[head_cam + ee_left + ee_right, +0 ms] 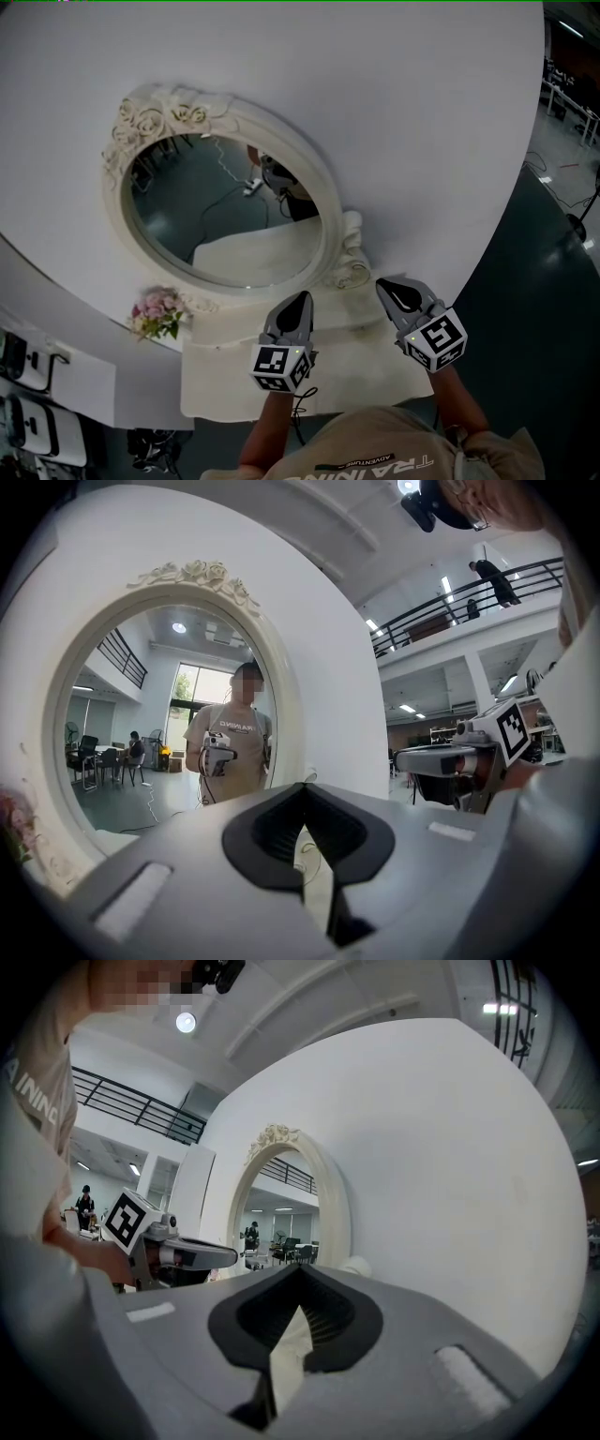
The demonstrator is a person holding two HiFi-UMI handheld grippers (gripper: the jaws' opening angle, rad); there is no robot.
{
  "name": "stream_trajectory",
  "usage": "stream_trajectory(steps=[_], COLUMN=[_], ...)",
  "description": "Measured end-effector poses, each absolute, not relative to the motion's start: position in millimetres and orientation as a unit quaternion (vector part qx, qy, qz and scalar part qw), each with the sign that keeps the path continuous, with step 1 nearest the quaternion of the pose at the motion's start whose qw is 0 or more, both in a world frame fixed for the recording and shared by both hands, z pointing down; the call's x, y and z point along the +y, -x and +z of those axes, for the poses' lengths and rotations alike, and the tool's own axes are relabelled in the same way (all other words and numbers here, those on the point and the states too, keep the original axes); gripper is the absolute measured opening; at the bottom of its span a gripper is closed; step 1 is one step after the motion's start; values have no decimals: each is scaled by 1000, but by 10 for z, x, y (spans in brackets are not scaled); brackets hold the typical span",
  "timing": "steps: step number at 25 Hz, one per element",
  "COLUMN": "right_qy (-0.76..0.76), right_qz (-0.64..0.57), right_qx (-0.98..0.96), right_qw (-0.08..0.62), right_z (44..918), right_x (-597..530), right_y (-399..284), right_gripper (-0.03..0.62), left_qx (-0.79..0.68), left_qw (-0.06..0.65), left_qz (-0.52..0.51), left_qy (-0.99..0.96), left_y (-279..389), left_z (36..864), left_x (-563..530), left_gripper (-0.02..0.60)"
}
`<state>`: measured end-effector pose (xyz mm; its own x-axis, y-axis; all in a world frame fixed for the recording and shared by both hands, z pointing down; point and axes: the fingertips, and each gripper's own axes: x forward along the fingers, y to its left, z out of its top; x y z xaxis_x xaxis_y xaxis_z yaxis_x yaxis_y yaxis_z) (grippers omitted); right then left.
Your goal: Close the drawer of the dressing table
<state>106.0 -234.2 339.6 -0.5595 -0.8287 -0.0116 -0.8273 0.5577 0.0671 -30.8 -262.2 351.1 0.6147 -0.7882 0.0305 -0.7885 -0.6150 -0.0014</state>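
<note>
Subject: cream-painted dressing table [217, 377] with an oval mirror in a carved, rose-topped frame [323, 202], standing against a plain white curved wall panel [394, 112]. The drawer itself appears in no view; it is judged to sit below the table's front edge, which the person's torso hides in the head view, so whether it is open or how far cannot be told. The left gripper [301, 298] and the right gripper [383, 286] hover over the tabletop, near each other, each with its jaws brought together at the tips and nothing between them. Hazards, as judged: the approach to the drawer front would be made largely unsighted, so a jaw tip could strike the table edge or slide off the drawer face; a push from one side only could skew and jam the drawer; a hard shove could jolt the small pink-and-white flower bouquet [159, 313] at the left rear corner; the thin black cable [299, 405] hanging under the left gripper could be trapped. Legible writing: the person's beige shirt shows "TRAINING", partly cut off, with smaller "ADVENTURE" beside it. The square-marker cubes carry patterns only.
</note>
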Motion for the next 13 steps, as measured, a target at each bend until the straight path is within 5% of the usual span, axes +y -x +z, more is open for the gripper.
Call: stream_trajectory(steps=[13], right_qy=[-471], right_qz=[-25], right_qx=[-882], right_qw=[16], right_z=[3479], right_x=[-2255], right_y=[-1027], right_gripper=[2], left_qx=[-432], left_qw=[17], left_qz=[12], left_qy=[-902], left_y=[288], left_z=[3563], left_x=[-2489], left_gripper=[18])
